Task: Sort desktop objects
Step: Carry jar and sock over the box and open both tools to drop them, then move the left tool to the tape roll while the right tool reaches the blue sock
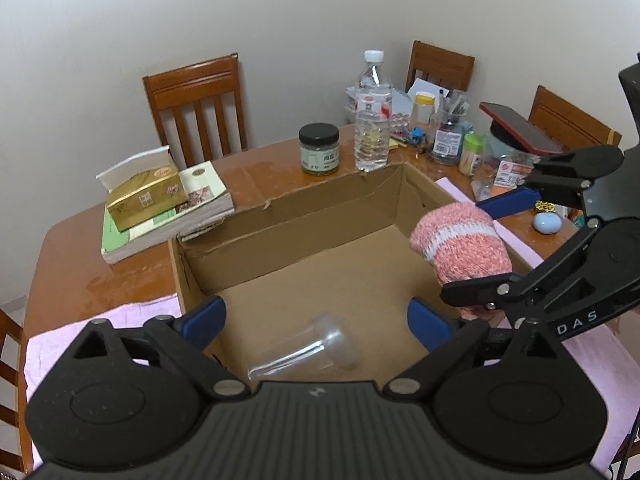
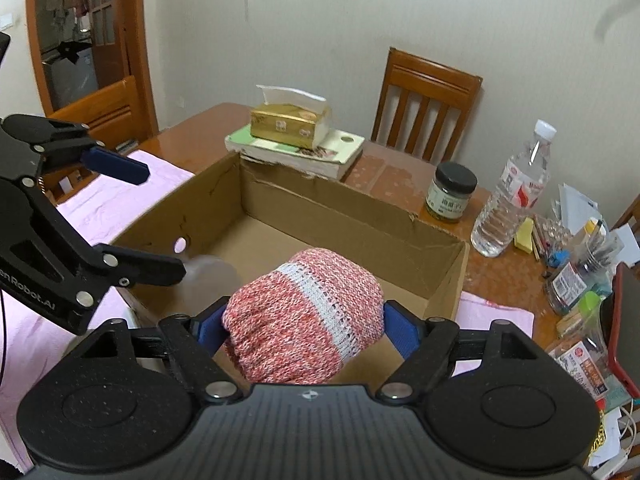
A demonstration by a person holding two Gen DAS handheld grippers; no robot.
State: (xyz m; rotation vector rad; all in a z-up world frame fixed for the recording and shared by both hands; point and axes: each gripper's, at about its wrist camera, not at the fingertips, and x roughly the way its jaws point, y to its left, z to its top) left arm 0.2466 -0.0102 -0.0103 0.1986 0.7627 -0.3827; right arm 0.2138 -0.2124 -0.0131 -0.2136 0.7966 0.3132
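An open cardboard box (image 1: 304, 216) (image 2: 352, 208) sits on the wooden table. A clear plastic cup (image 1: 308, 348) lies on its side on the box floor, below my left gripper (image 1: 316, 320), which is open and empty above it. My right gripper (image 2: 304, 324) is shut on a pink-and-white knitted roll (image 2: 304, 312) and holds it over the box's right side; the roll also shows in the left wrist view (image 1: 460, 244). The cup shows faintly in the right wrist view (image 2: 208, 276).
A tissue box (image 1: 144, 196) lies on books (image 1: 168, 220) left of the box. A black-lidded jar (image 1: 319, 148), a water bottle (image 1: 373, 120), a pen jar (image 1: 448, 128), a red phone (image 1: 520, 128) and clutter stand behind. Chairs (image 1: 200, 104) surround the table. A pink cloth (image 1: 96, 328) covers the near edge.
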